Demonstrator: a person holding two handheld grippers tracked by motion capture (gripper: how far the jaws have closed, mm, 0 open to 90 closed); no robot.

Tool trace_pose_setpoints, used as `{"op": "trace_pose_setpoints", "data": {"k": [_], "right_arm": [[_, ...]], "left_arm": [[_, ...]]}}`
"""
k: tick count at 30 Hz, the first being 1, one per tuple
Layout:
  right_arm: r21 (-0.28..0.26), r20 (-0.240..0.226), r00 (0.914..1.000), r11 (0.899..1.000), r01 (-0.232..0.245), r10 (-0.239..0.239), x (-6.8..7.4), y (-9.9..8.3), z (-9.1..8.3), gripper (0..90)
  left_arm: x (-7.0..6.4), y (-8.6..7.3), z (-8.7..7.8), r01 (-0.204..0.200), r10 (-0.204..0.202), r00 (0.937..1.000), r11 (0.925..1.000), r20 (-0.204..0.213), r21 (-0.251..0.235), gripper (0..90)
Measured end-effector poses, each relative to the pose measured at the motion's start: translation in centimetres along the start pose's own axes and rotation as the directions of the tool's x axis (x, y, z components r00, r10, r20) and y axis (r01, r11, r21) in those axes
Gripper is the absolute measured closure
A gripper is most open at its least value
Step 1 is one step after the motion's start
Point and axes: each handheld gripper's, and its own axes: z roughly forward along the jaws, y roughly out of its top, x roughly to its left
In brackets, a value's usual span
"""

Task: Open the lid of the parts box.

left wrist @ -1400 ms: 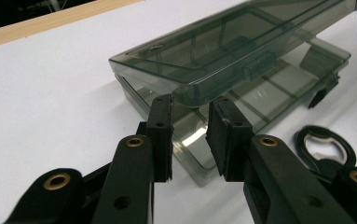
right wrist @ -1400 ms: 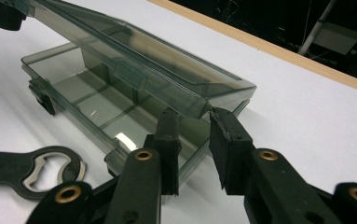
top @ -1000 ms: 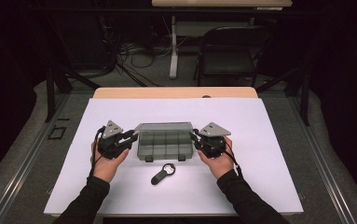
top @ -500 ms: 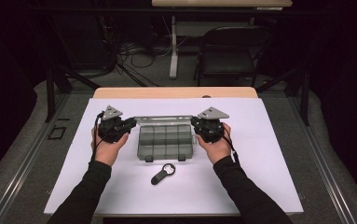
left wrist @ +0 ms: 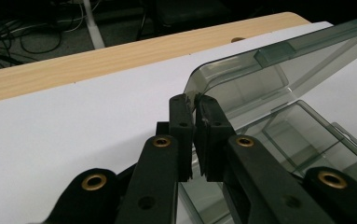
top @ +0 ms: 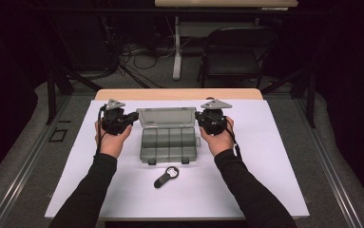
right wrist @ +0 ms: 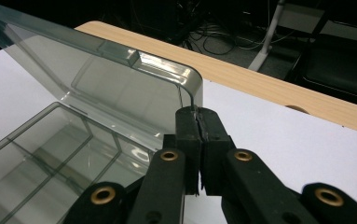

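A smoky clear plastic compartment box (top: 169,144) lies at the middle of the white sheet, its several compartments holding nothing. Its hinged lid (top: 166,116) stands raised and tilted toward the far side. My left gripper (top: 134,115) is shut on the lid's left edge; in the left gripper view the jaws (left wrist: 195,100) pinch the rim of the lid (left wrist: 241,79) above the base (left wrist: 306,135). My right gripper (top: 198,115) is shut on the lid's right edge, and the right gripper view shows its jaws (right wrist: 197,112) clamping the lid (right wrist: 120,79) at its corner.
A small black key fob (top: 165,176) lies on the white sheet (top: 274,156) just in front of the box. The wooden table edge (top: 179,93) runs behind the sheet. A folding chair (top: 236,52) and cables sit on the floor beyond.
Both grippers have moved away from the person and upward together, swinging the box's lid from shut to raised. The key fob has not moved.
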Motion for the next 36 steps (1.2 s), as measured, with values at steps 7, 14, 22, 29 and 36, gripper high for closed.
{"op": "trace_pose_setpoints", "data": {"k": [7, 14, 22, 29, 36], "right_arm": [[0.003, 0.018, 0.9997, 1.000, -0.018, 0.018, -0.2, 0.6, 0.7, 88.8], [0.002, 0.025, 0.9995, 1.000, -0.021, 0.021, -0.3, 0.8, 1.1, 88.7], [-0.036, 0.031, 0.9994, 0.999, -0.016, 0.017, -0.5, -0.3, 1.3, 79.1], [-0.026, 0.032, 0.9995, 1.000, -0.007, 0.007, -0.6, -2.3, 2.4, 78.1], [-0.004, 0.050, 0.9987, 1.000, -0.003, 0.003, -0.5, -3.3, 3.6, 78.7]], "left_arm": [[0.2, 0.4, 0.5, 0.017, -0.017, 0.9998, 0.9999, -0.012, 0.000, 86.2], [0.3, 0.7, 0.8, 0.016, -0.016, 0.9997, 0.9999, -0.017, 0.001, 86.3], [0.3, 0.8, 0.8, 0.015, -0.015, 0.9996, 0.9999, -0.023, 0.000, 86.4], [0.4, 0.9, 1.0, 0.021, -0.021, 0.9994, 0.9998, -0.026, 0.001, 86.4], [0.5, 1.1, 1.3, 0.028, -0.029, 0.9992, 0.9996, -0.027, -0.002, 86.5]]}}
